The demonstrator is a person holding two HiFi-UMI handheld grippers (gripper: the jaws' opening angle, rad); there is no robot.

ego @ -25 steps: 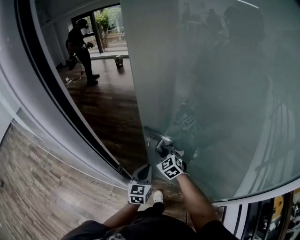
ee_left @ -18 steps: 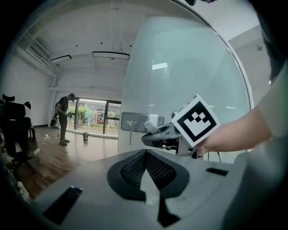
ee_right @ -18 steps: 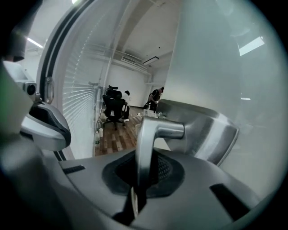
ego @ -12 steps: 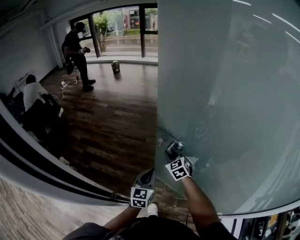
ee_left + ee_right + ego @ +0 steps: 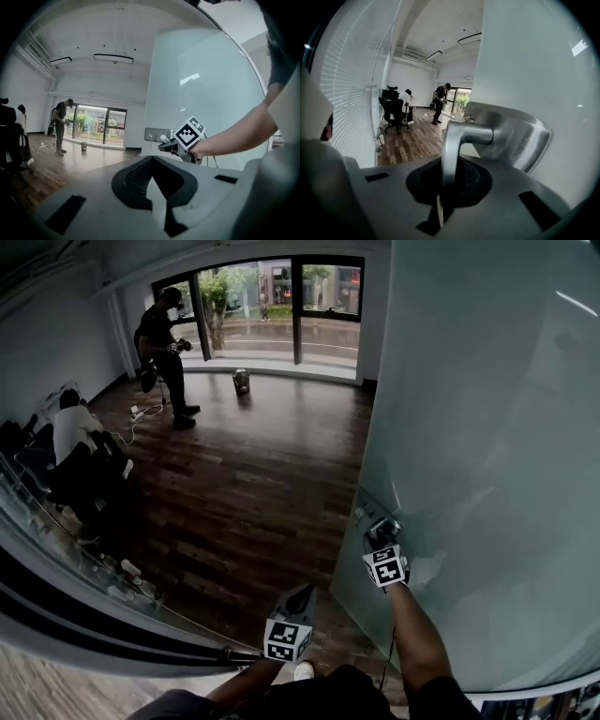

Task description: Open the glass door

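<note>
The frosted glass door [image 5: 487, 427] stands swung open on the right of the head view. Its metal lever handle [image 5: 380, 529] sits at the door's near edge, and my right gripper [image 5: 382, 545] is shut on it. In the right gripper view the handle [image 5: 452, 145] runs down between the jaws of that gripper [image 5: 443, 192], with the lock plate [image 5: 515, 136] behind it. My left gripper [image 5: 295, 601] hangs low in the doorway, apart from the door, jaws together and holding nothing. From the left gripper [image 5: 154, 180] view, the right gripper [image 5: 168, 145] shows at the door [image 5: 206, 93] edge.
Beyond the doorway lies a dark wooden floor [image 5: 253, 484]. A person [image 5: 167, 352] stands at the far left by the windows [image 5: 281, 296], with a small bin [image 5: 242, 381] nearby. A seated person and office chair [image 5: 80, 460] are at left. The door frame [image 5: 94, 634] curves along the lower left.
The door has swung further open toward the right, with my right gripper travelling along on the handle. More of the room shows. My left gripper has drifted forward a little.
</note>
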